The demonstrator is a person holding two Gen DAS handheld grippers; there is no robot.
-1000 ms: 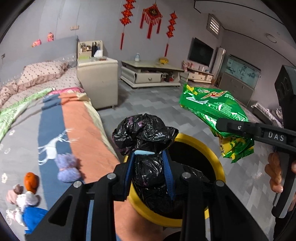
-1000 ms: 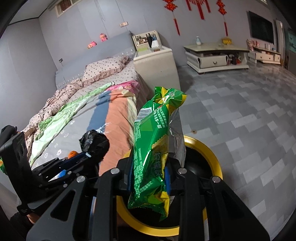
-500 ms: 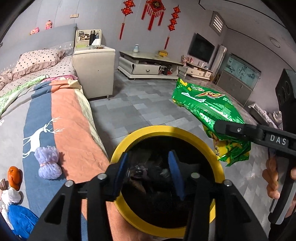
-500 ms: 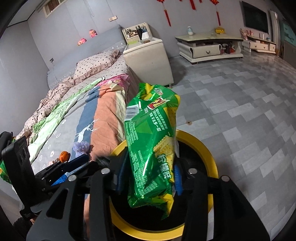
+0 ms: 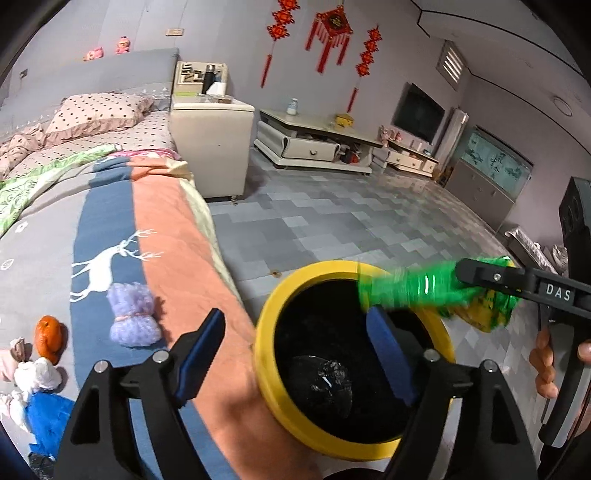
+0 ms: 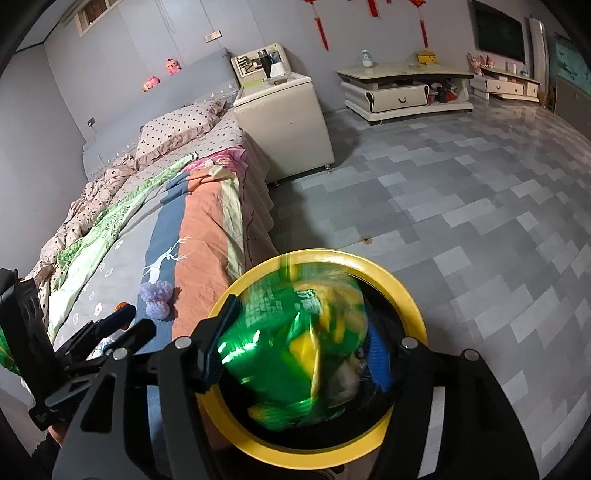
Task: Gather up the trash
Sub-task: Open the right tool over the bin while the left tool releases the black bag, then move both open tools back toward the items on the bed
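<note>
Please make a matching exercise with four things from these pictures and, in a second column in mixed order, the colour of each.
Things:
1. bin rim
2. snack bag
3. knitted bundle on the bed
4. hanging wall ornaments

Colours:
A. red
B. yellow
C. lilac
D. green with yellow

Pairs: 1-B, 2-D, 3-C, 4-A

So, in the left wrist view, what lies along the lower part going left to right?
Orange fruit → purple yarn bundle → yellow-rimmed bin → green snack bag → person's hand.
</note>
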